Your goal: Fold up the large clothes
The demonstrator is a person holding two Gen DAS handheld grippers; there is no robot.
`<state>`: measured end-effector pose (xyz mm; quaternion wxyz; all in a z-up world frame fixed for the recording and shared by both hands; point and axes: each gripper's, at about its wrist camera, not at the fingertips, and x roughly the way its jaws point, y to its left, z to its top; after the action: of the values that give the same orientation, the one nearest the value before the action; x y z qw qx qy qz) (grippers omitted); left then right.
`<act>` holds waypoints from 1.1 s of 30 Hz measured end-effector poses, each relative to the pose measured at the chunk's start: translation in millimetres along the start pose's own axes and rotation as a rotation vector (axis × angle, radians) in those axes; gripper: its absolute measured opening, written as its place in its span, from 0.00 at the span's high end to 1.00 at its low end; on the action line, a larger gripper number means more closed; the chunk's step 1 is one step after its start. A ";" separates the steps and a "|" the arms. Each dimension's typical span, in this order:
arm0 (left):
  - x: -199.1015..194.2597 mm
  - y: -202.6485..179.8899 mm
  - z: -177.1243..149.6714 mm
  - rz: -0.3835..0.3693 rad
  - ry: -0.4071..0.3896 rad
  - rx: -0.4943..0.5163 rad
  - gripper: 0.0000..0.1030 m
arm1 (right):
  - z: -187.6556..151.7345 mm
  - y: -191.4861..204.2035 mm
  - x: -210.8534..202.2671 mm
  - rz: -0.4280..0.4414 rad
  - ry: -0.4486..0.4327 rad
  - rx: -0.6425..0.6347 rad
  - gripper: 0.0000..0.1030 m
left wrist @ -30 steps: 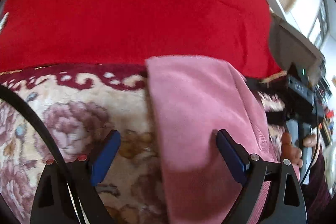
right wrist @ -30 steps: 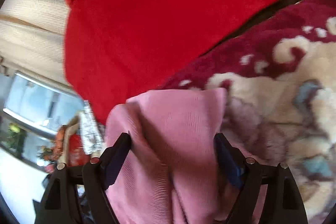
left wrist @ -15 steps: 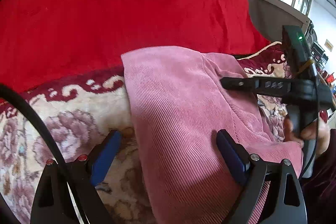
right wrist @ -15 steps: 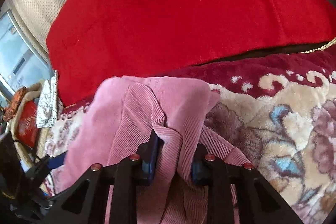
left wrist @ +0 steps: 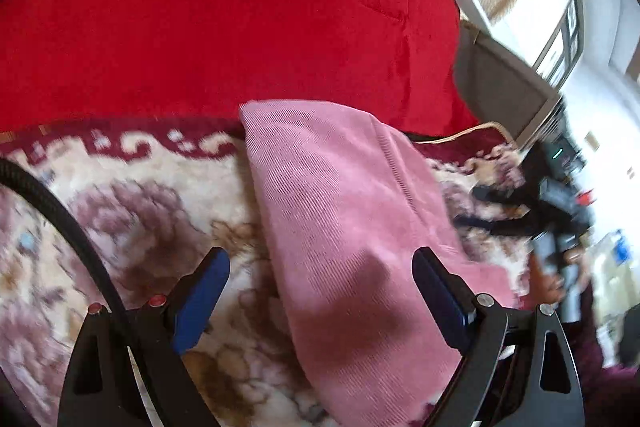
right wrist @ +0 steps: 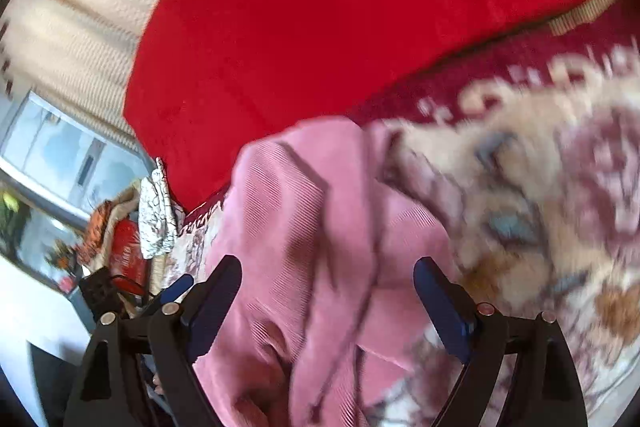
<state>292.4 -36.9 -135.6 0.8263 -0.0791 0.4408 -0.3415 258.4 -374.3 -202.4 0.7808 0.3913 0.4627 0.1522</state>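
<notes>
A pink corduroy garment [left wrist: 340,211] lies folded in a narrow strip on the floral blanket [left wrist: 120,211]. My left gripper [left wrist: 320,291] is open just above its near end, straddling its left edge and holding nothing. In the right wrist view the same garment [right wrist: 320,227] lies bunched with several creases, and my right gripper [right wrist: 328,291] is open above it with nothing between the fingers. The right gripper also shows in the left wrist view [left wrist: 552,203], at the garment's right side.
A red quilt [left wrist: 224,11] lies beyond the garment. Cream curtains [right wrist: 72,19] and a window [right wrist: 60,155] stand to the left in the right wrist view, with cluttered items [right wrist: 128,239] below. A black cable [left wrist: 60,211] crosses the left wrist view.
My right gripper was shut on a fold of the pink garment half a second ago; it has opened and let go. Both views have shifted and are blurred by motion.
</notes>
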 end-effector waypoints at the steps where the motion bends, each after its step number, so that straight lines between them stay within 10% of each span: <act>1: 1.5 3.2 -0.6 -0.026 0.022 -0.025 0.10 | -1.6 -6.5 3.5 0.011 0.021 0.024 0.12; 7: 22.3 12.7 -1.7 -0.071 0.107 -0.091 0.10 | -9.1 -29.1 30.9 0.016 0.123 0.066 0.12; 14: 54.2 12.3 -6.1 -0.203 0.199 -0.161 0.10 | -10.7 -16.8 62.8 0.227 0.149 0.062 0.03; 20: 56.3 7.4 -5.8 -0.199 0.173 -0.163 0.10 | -11.9 5.0 80.4 0.191 0.081 0.017 0.00; 28: 45.7 -16.0 -1.5 -0.142 0.097 -0.053 0.39 | -19.0 39.6 61.7 0.101 -0.017 -0.098 0.39; 33: 29.0 -33.9 2.2 -0.116 0.050 -0.005 0.44 | -24.0 63.3 45.3 0.065 -0.065 -0.179 0.44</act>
<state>288.3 -81.2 -139.2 0.7937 -0.0977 0.4569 -0.3895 269.9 -294.9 -188.5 0.8219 0.3395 0.4088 0.2053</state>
